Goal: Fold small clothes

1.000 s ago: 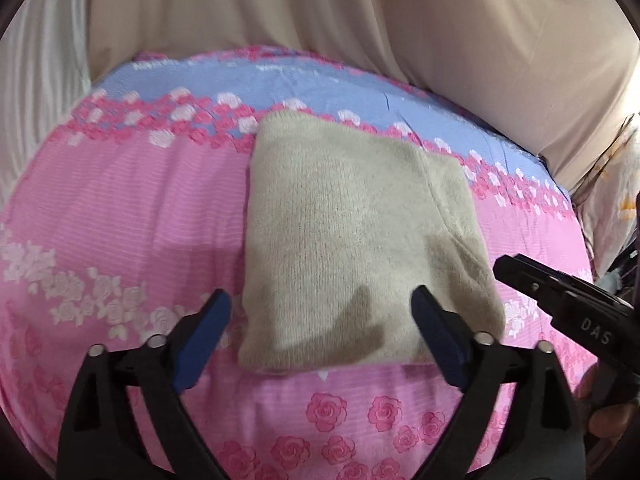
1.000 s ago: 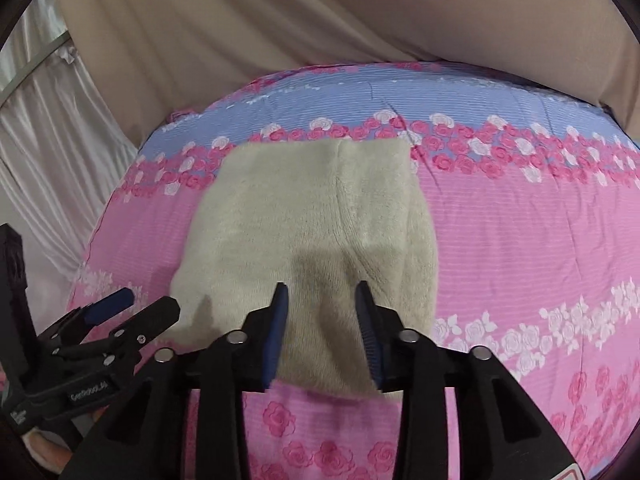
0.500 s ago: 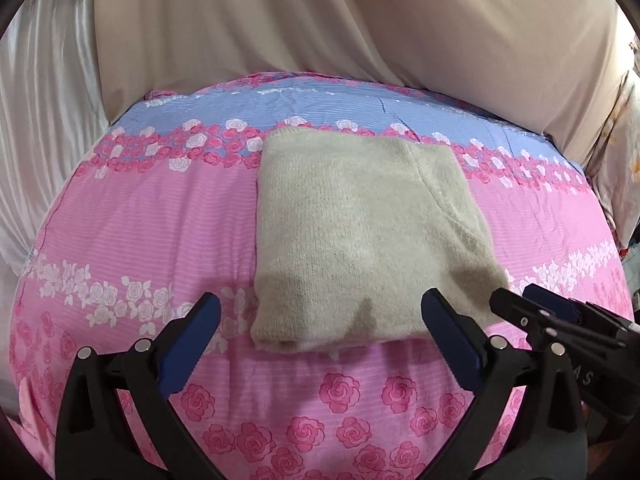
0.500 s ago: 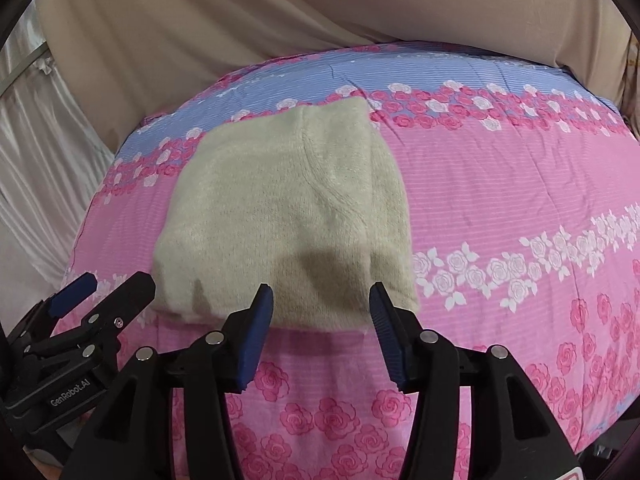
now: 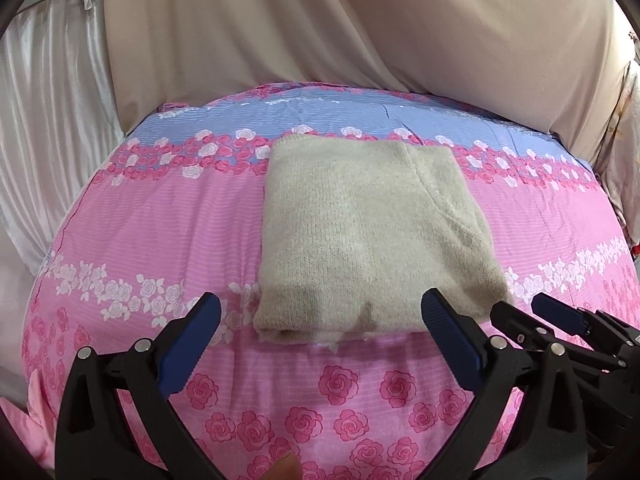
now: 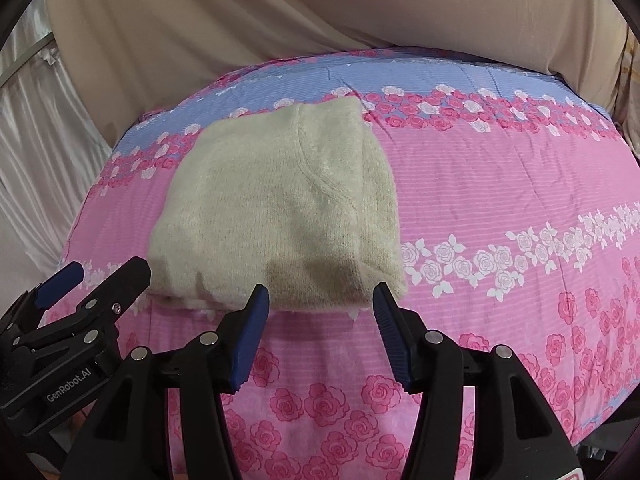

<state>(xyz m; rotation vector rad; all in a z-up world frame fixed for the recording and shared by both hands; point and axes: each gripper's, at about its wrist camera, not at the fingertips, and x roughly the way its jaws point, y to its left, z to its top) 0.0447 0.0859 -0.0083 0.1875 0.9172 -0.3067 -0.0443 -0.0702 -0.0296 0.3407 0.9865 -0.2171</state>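
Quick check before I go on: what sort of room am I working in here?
Most likely a bedroom. The folded sweater lies on a rose-print bedspread over a soft, mattress-like surface, with a beige sheet draped behind and a pale curtain at the side.

A pink and blue rose-printed bedsheet (image 5: 168, 216) is covering the bed, with beige drapery (image 5: 360, 28) hanging behind and white satin curtain (image 5: 52, 92) hanging left.
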